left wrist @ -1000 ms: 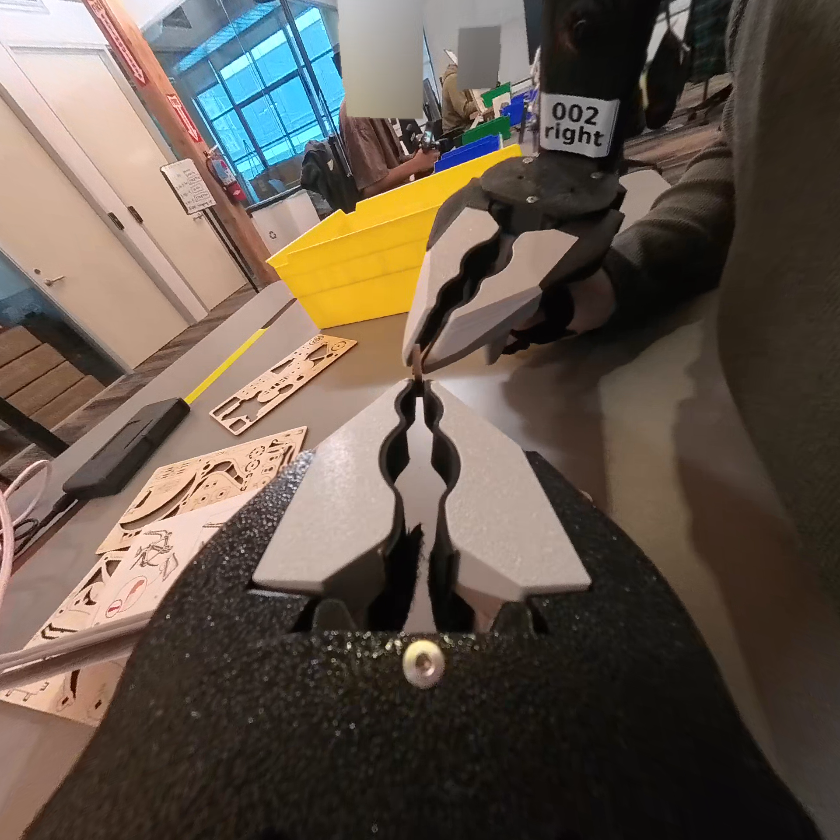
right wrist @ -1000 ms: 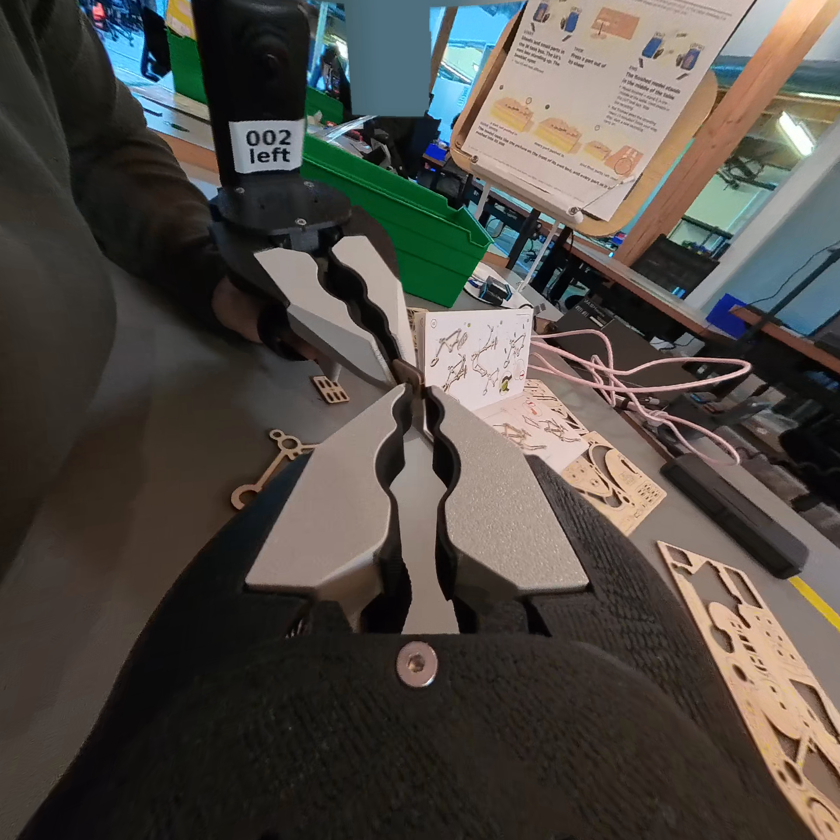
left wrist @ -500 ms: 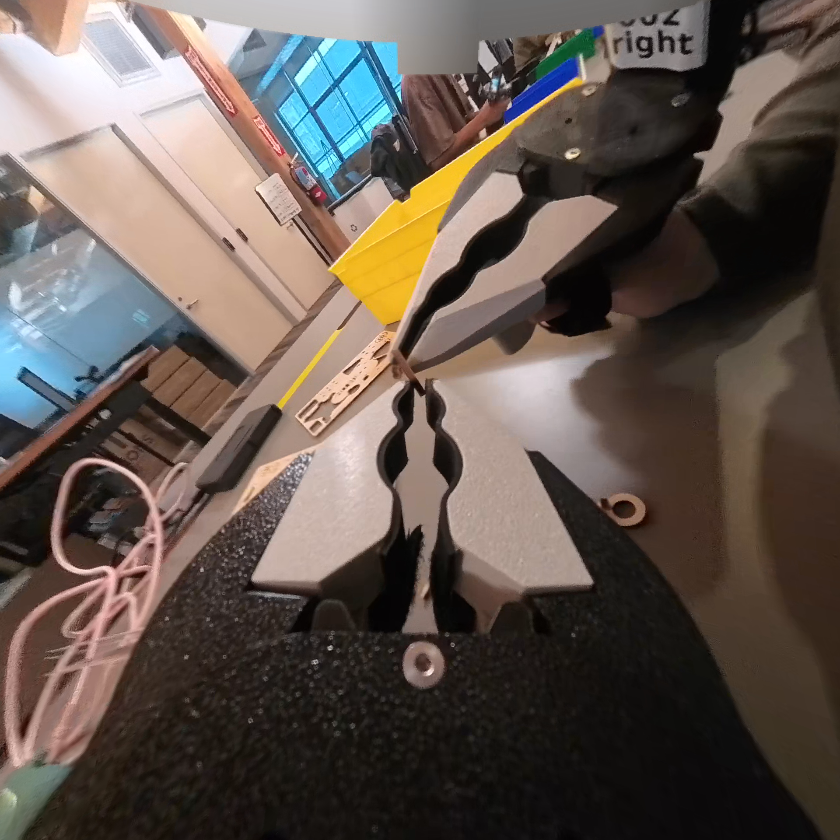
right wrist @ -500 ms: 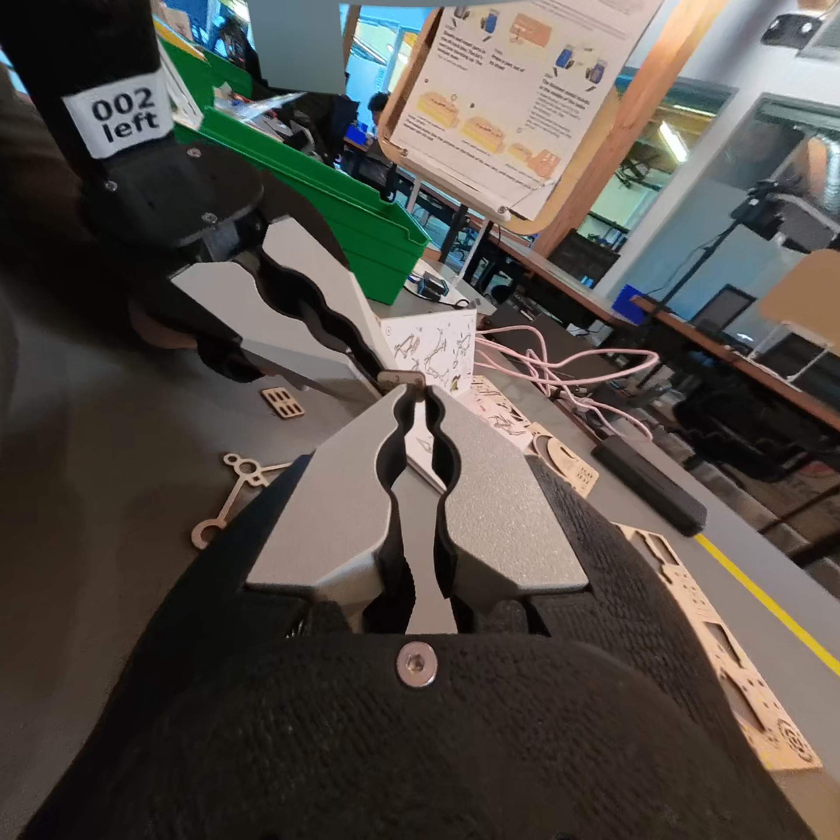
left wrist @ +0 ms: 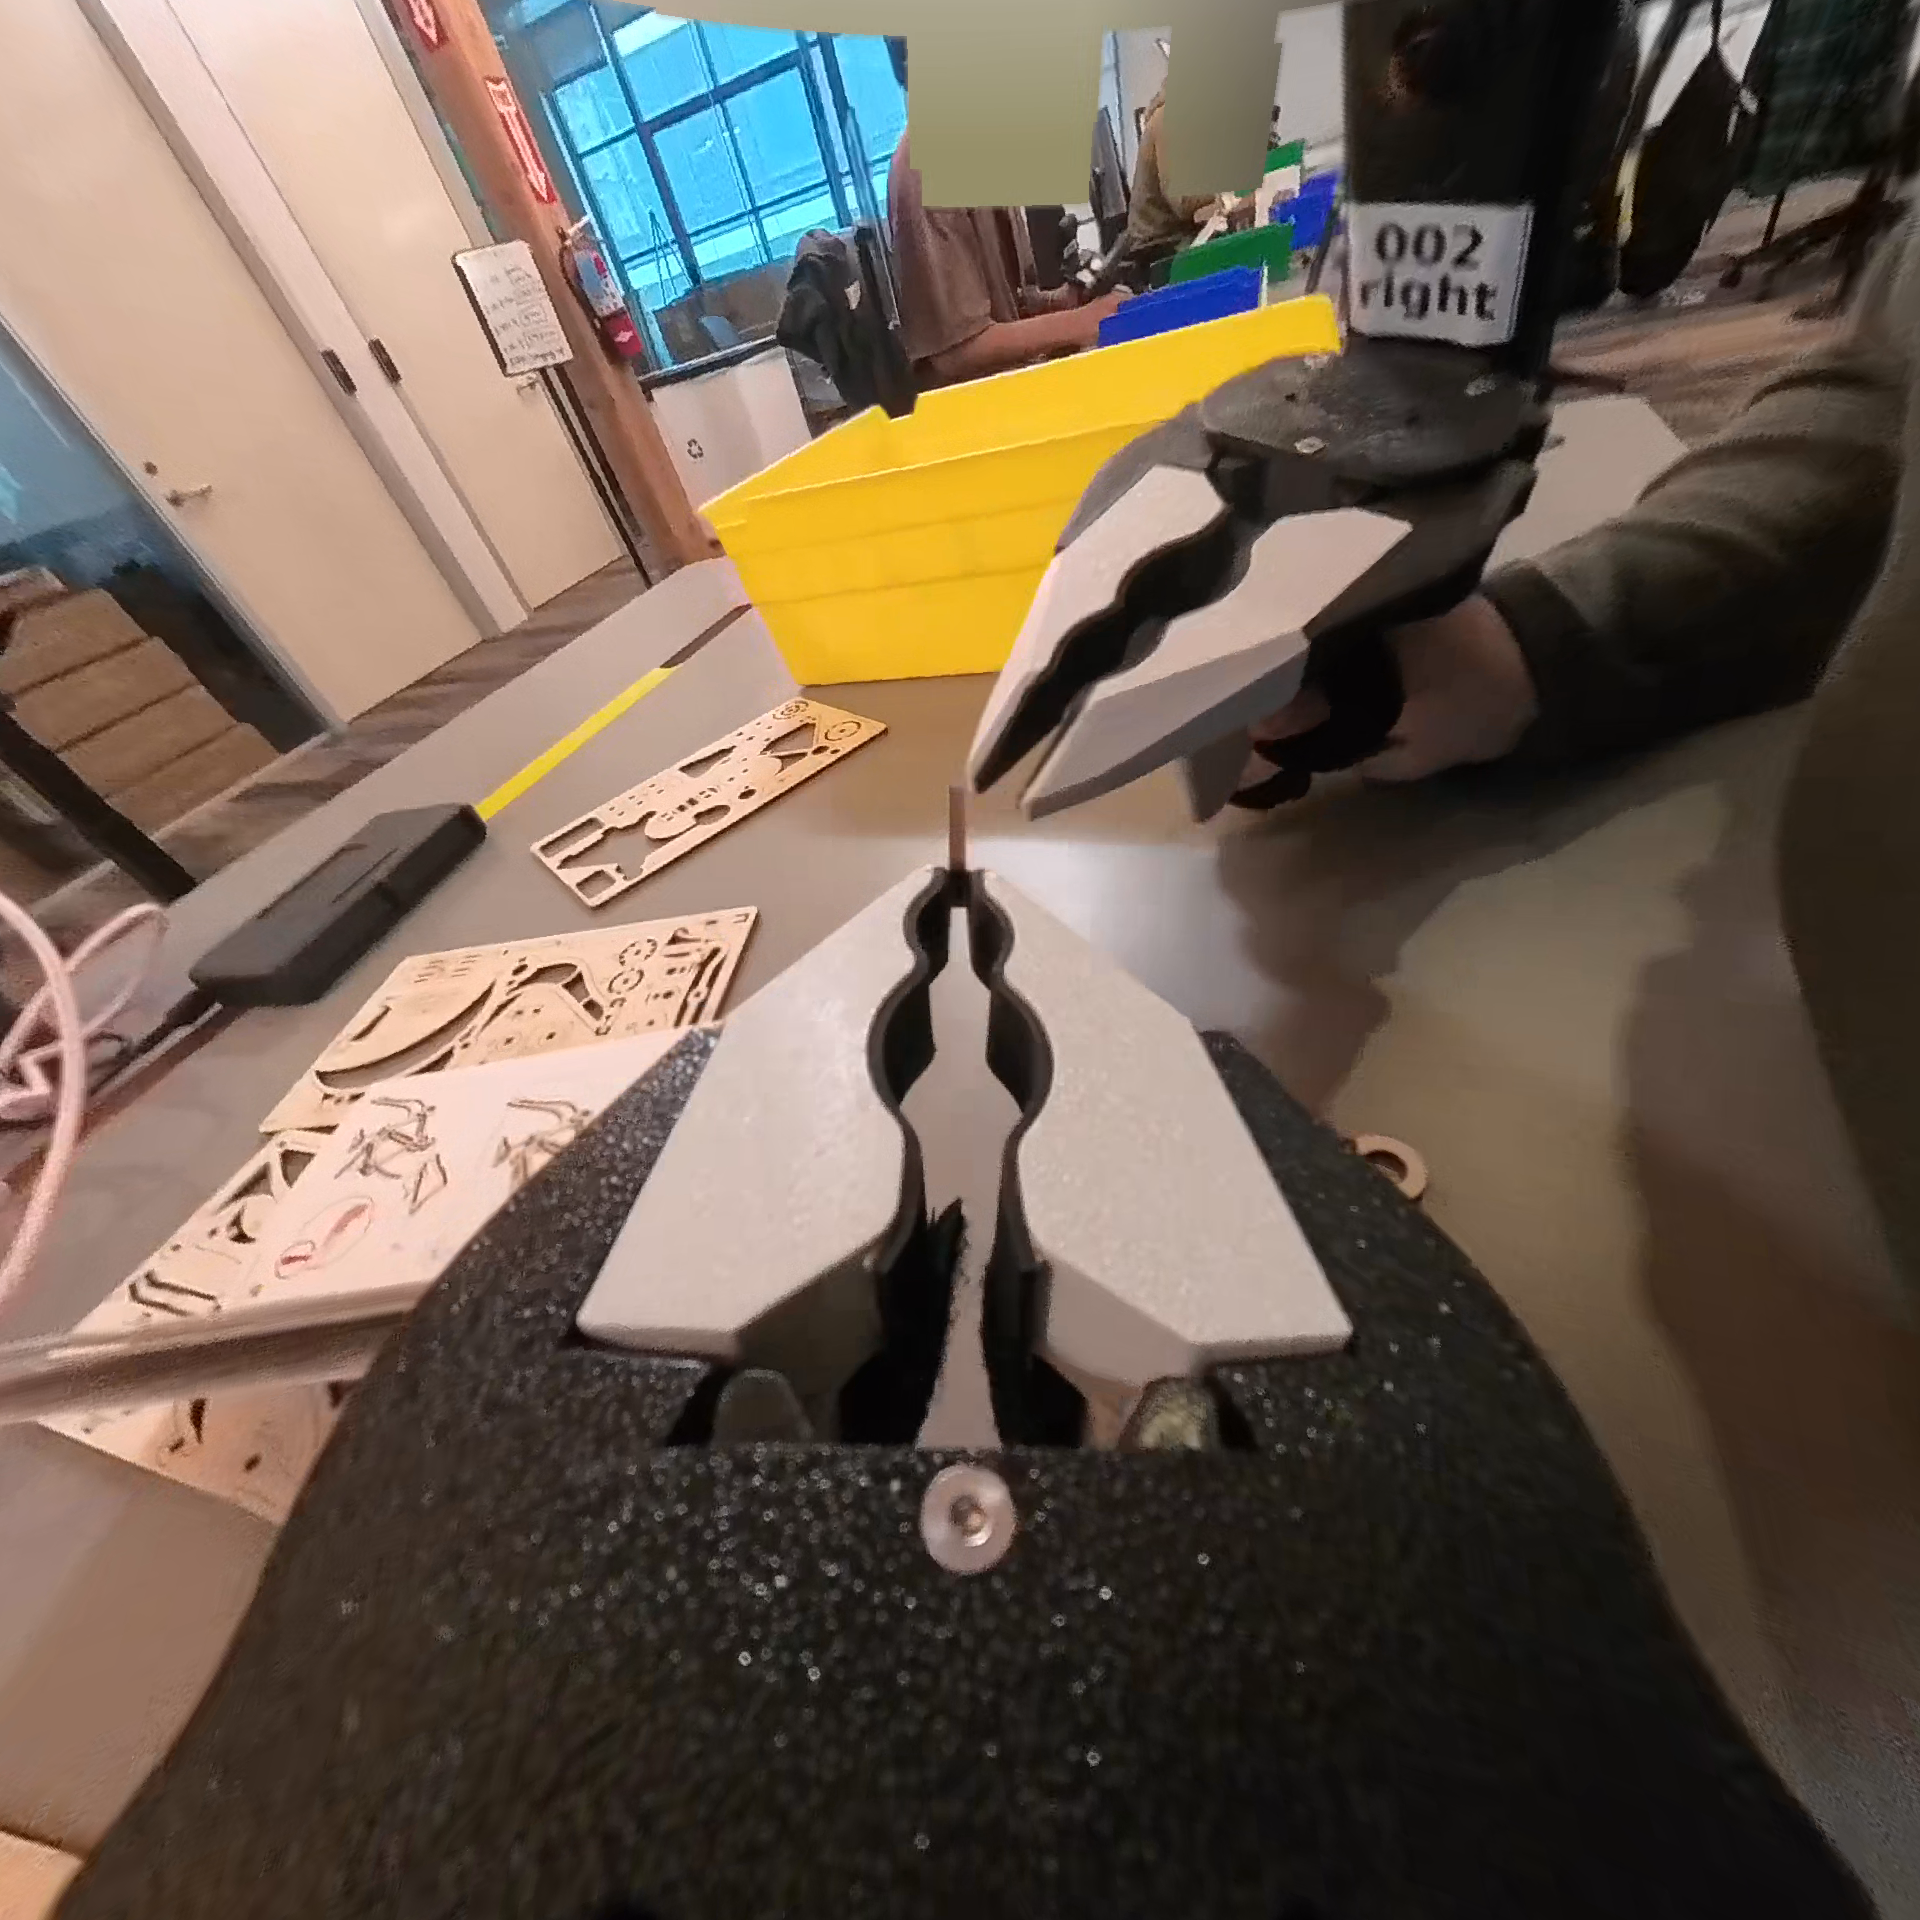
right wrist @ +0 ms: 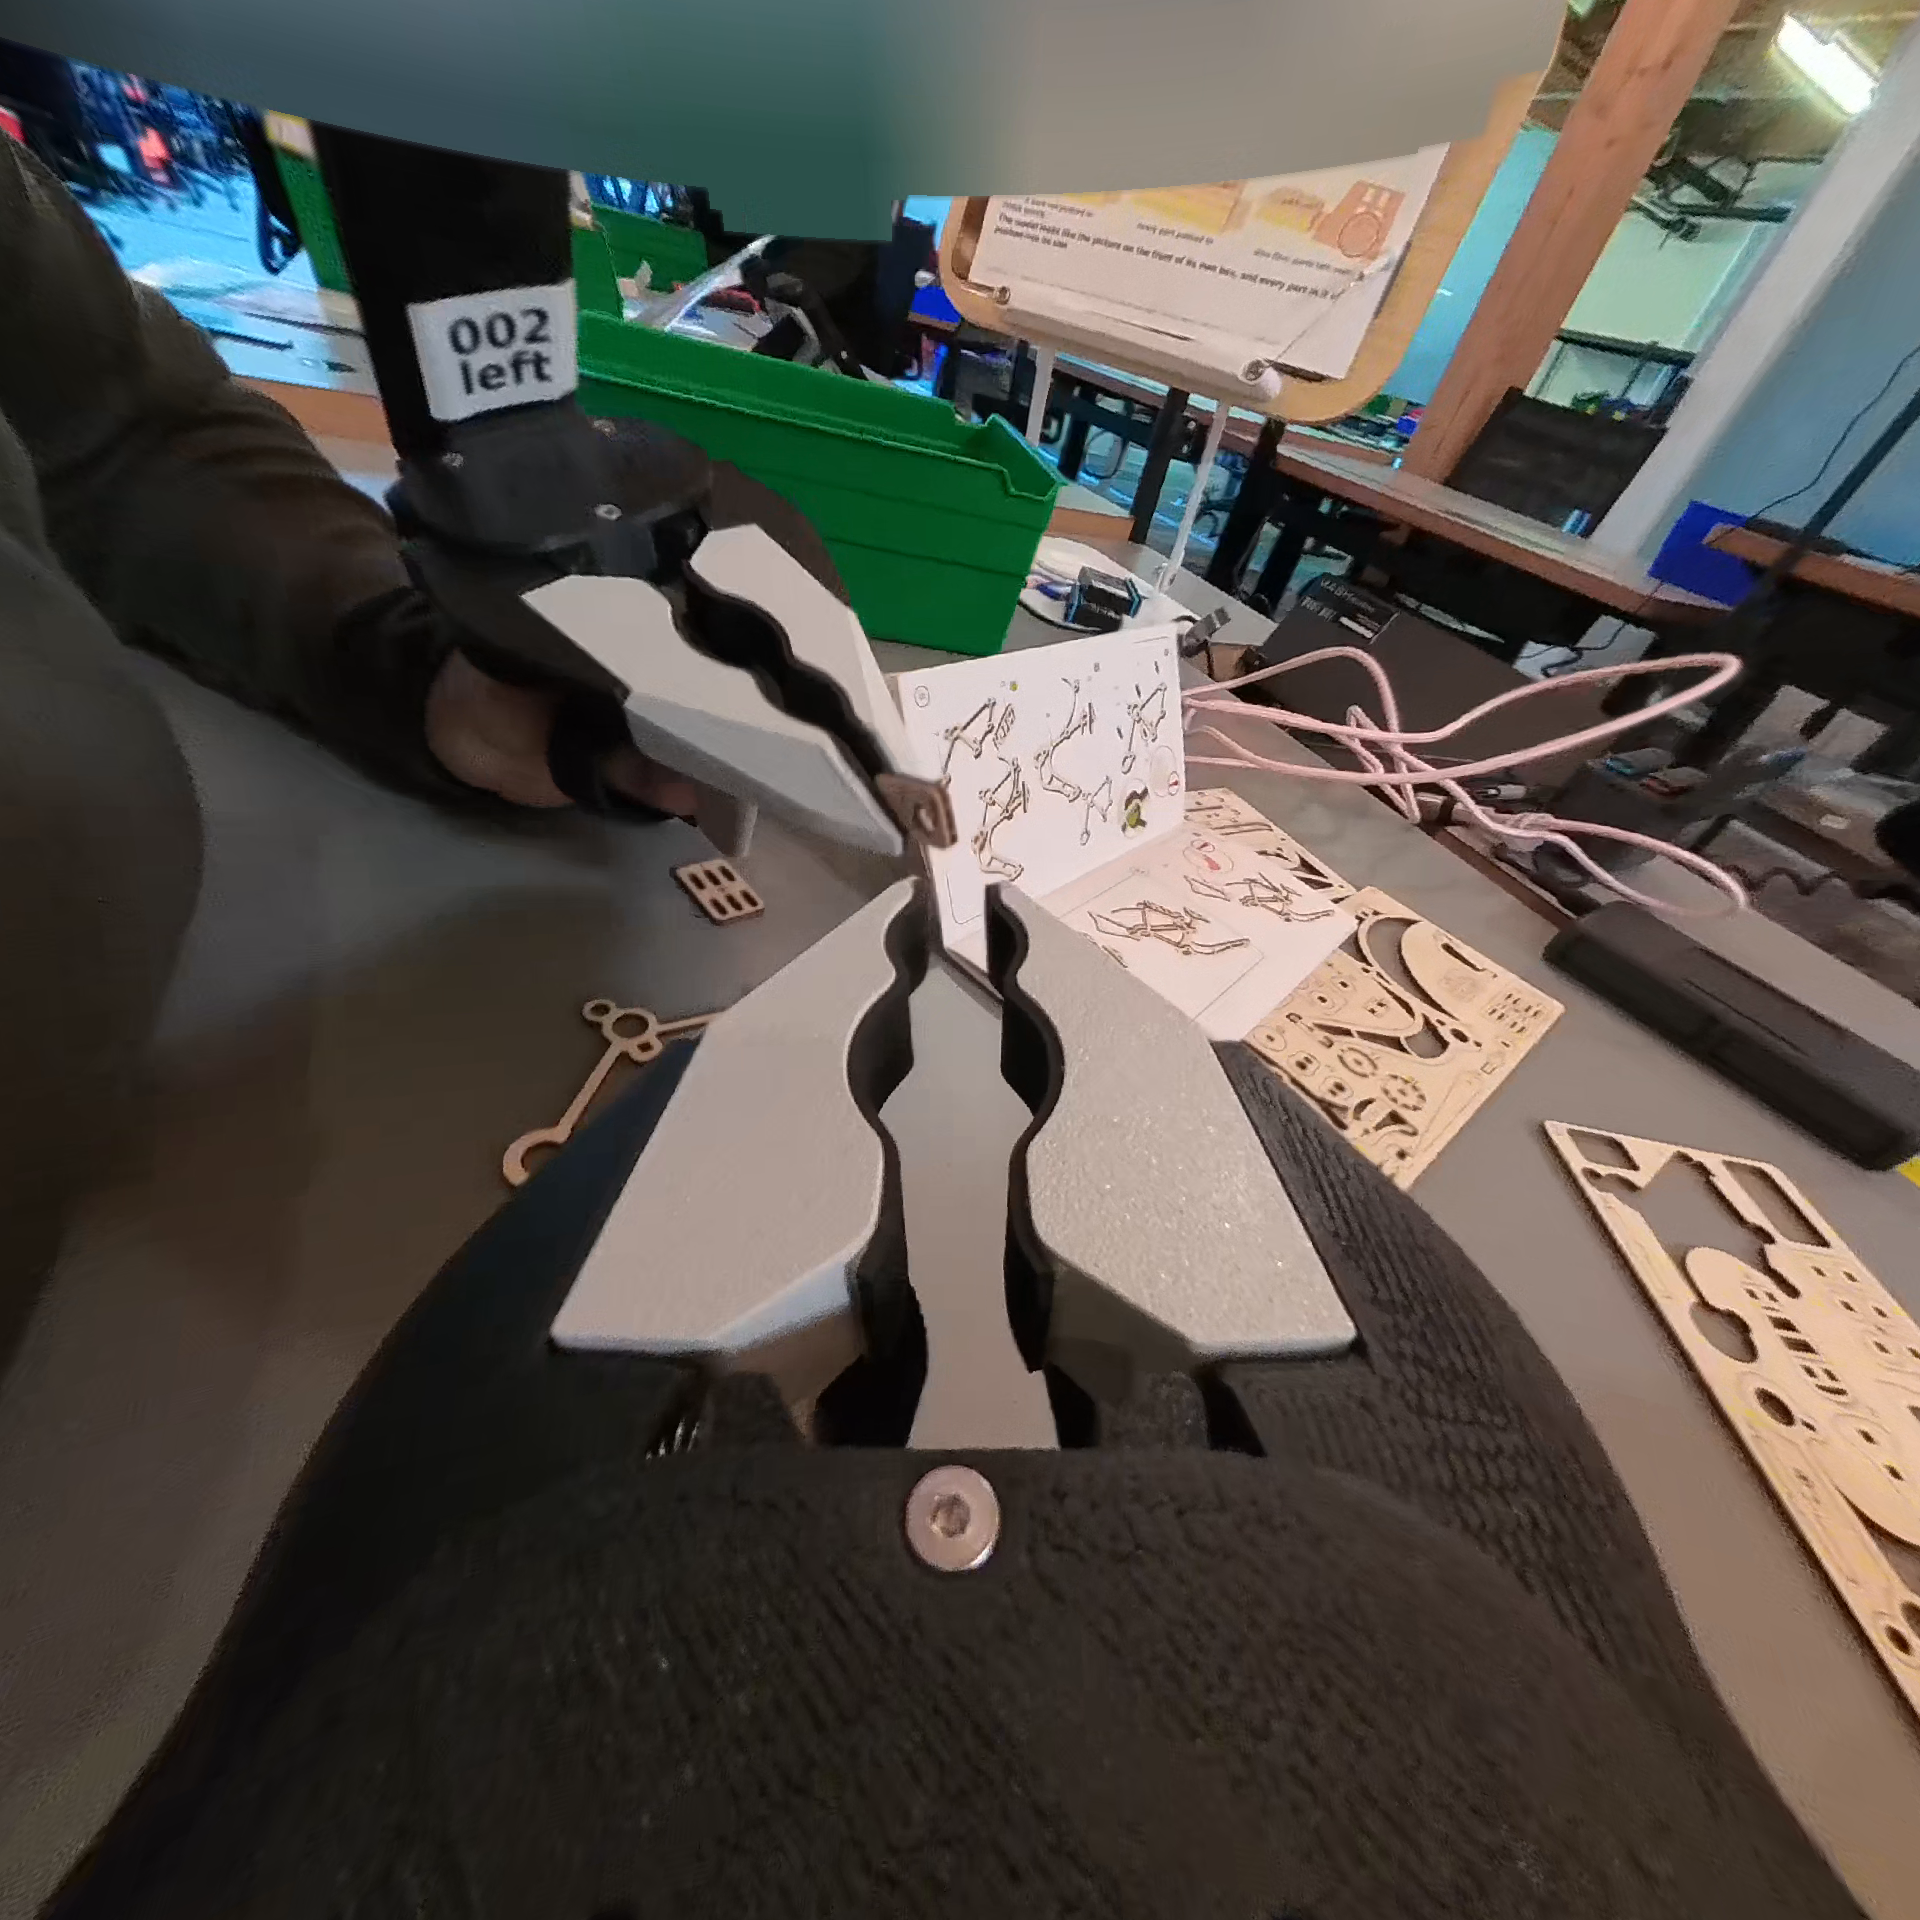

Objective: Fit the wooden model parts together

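Fingertips of the left gripper [left wrist: 958,902] pinch a small wooden piece [right wrist: 923,810] upright. At its one o'clock the right gripper [right wrist: 954,902] stands slightly parted, bare. Cut-out wooden sheets [left wrist: 540,992] and a booklet [right wrist: 1049,774] lie around.

Each camera sits on its own gripper, low, looking across the table [left wrist: 1143,935] at the other one.
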A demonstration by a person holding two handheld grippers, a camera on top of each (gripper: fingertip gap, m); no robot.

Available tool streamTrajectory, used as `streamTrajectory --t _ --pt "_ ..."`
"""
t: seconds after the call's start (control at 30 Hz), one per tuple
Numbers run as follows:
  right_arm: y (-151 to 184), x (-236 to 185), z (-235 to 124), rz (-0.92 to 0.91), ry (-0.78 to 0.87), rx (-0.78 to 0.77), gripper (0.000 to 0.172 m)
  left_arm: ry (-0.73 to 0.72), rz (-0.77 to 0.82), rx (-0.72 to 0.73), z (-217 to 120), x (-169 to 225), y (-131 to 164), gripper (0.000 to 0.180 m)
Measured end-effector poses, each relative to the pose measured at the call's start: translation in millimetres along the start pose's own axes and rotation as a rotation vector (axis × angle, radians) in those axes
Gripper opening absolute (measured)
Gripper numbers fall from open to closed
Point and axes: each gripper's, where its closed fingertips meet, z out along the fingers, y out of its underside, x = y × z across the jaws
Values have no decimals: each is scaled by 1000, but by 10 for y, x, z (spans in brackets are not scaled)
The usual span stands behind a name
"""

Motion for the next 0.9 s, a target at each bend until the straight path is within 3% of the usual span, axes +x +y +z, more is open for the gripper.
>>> streamTrajectory --t 0.1,0.23,0.5,0.67,0.8,0.9 --pt "-14 -83 11 43 -84 23 16 47 -75 22 -18 7 -13 1" --pt "-67 -180 10 69 -154 51 19 123 -42 -4 15 166 20 1" --pt "-55 -272 20 127 -241 39 5 218 -57 35 16 288 -24 1" --pt "-127 -257 8 364 -323 88 1 230 -94 78 -1 264 -90 8" --pt "-216 -103 -21 676 -384 180 0 209 -56 125 -15 262 -172 27" --pt "-257 -38 -37 869 -441 252 0 217 -110 167 -21 247 -247 23"
